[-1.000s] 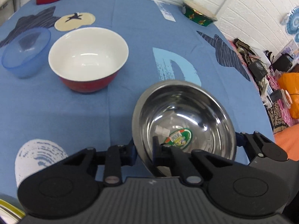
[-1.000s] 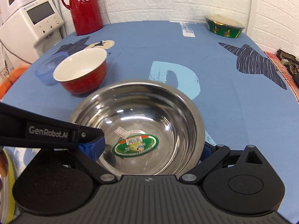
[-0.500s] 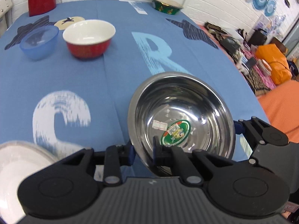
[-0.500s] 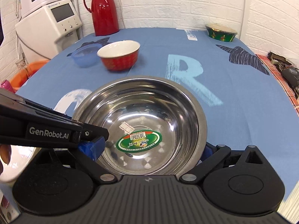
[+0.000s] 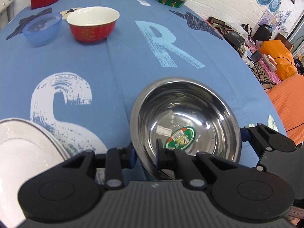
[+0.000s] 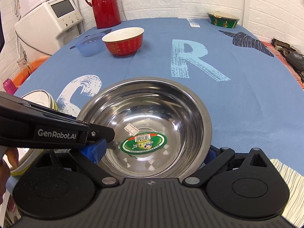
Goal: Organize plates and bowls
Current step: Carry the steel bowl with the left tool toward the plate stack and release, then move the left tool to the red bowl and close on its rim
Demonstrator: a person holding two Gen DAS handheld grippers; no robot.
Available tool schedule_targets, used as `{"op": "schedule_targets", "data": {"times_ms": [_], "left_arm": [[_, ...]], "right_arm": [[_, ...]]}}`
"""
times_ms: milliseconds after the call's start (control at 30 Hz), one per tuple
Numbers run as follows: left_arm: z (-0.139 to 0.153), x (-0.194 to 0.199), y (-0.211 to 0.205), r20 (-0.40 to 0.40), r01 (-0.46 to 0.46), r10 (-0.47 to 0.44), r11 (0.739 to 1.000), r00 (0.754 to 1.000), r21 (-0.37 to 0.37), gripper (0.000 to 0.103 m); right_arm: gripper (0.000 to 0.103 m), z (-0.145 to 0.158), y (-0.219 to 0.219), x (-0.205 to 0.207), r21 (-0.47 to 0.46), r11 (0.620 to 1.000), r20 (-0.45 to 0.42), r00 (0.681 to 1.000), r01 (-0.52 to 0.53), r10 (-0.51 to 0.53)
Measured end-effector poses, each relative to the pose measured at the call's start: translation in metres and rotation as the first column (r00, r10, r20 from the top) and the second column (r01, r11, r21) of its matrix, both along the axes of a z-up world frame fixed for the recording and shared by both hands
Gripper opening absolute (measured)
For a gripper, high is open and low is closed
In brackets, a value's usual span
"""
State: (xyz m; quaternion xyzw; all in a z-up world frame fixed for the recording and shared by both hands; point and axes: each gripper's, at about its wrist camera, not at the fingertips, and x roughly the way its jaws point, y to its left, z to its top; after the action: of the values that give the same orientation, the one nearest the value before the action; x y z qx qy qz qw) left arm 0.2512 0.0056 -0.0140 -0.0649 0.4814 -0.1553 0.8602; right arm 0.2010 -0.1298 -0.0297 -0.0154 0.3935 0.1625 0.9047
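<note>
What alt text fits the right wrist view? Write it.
A steel bowl with a green sticker fills the foreground, its left rim pinched by the left gripper. Behind it on the blue tablecloth sit a red bowl, a blue plastic bowl and a red flask.

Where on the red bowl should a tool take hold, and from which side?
Grip the red bowl by its thin rim, one finger inside, one outside, probably from the side facing the steel bowl. It stands upright and open, its round wall looks too wide to span, and the blue bowl crowds its left.

Bare blue tablecloth mid-table, red bowl and blue bowl crowding far left, white plate near left
</note>
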Motion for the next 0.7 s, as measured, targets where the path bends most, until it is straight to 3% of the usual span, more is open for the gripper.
{"op": "schedule_targets", "data": {"times_ms": [67,133,167,467,700], "left_arm": [[0.0,-0.001,-0.001,0.002,0.006,-0.006,1.0,1.0,0.003,0.004],[0.001,-0.002,0.002,-0.002,-0.005,0.005,1.0,1.0,0.007,0.035],[0.004,-0.002,0.006,0.009,-0.024,0.024,1.0,1.0,0.006,0.06],[0.044,0.006,0.047,0.103,-0.116,0.121,0.992,0.987,-0.056,0.059],[0.054,0.053,0.094,0.06,-0.274,0.286,0.95,0.956,-0.149,0.059]], "right_arm": [[0.088,0.0,0.0,-0.001,-0.003,1.0,-0.017,1.0,-0.011,0.011],[0.087,0.002,0.0,-0.006,-0.01,1.0,-0.02,0.999,-0.027,0.027],[0.087,0.003,-0.004,-0.007,-0.003,1.0,-0.015,1.0,-0.024,0.024],[0.087,0.043,-0.053,-0.016,0.081,0.993,0.079,0.993,0.085,-0.091],[0.087,0.07,-0.031,0.05,0.093,0.995,0.107,0.993,0.03,-0.04]]}}
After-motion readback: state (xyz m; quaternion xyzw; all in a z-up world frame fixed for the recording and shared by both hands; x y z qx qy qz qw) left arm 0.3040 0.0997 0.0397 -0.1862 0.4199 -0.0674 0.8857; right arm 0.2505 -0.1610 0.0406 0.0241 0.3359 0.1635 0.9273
